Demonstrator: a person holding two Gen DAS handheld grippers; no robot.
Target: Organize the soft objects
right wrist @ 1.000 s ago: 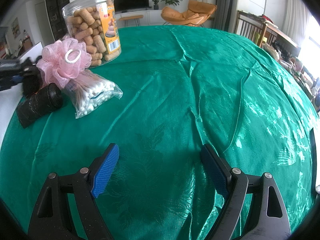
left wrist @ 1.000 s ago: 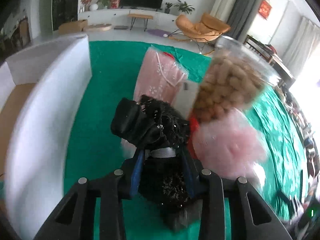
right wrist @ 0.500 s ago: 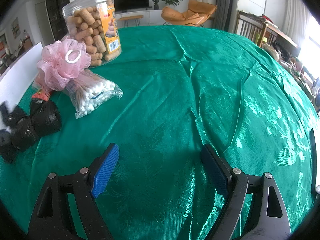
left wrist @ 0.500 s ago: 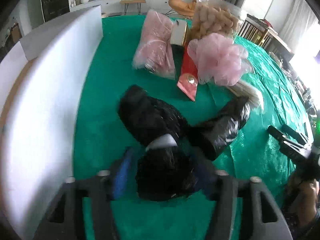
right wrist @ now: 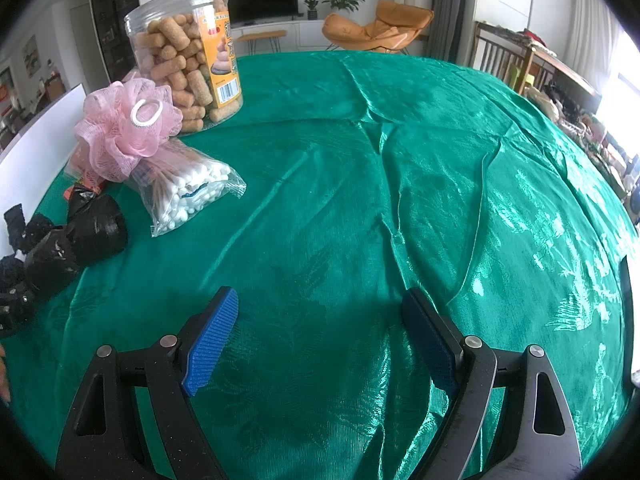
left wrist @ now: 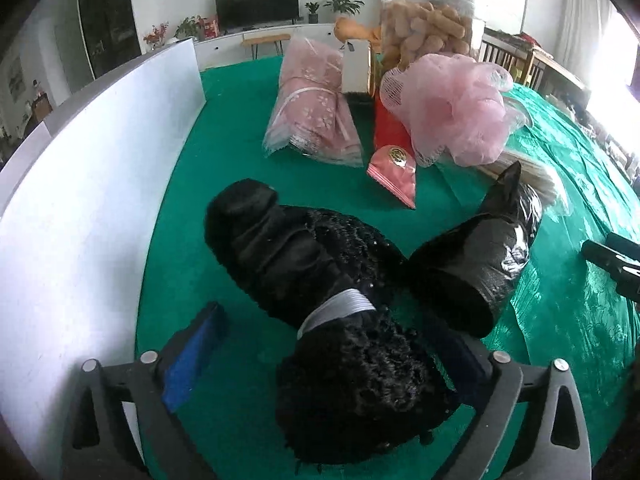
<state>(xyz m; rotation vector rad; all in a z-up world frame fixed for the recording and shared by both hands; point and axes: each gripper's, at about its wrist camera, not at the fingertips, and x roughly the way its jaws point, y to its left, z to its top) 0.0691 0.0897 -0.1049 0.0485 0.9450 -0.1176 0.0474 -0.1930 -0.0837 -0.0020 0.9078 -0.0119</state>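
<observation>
Black fuzzy bundle point(left wrist: 320, 300) now lies on green cloth point(left wrist: 224, 160) beside white box wall point(left wrist: 80, 200), between left gripper point(left wrist: 320, 344) pads; jaws just opened wide, bundle released. Right gripper point(right wrist: 320, 332) apart, holds nothing. Placement prob. done.

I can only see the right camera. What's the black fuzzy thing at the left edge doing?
Observer: The black fuzzy bundle lies on the green cloth between the left tool's jaws, which have just been opening.
Operator: Is anything hiding past the pink puff?
Observer: Yes, a pink cloth in a clear wrapper lies on its far side.
Operator: Does the fuzzy one have any colour?
Observer: A silver band rings its middle.
</observation>
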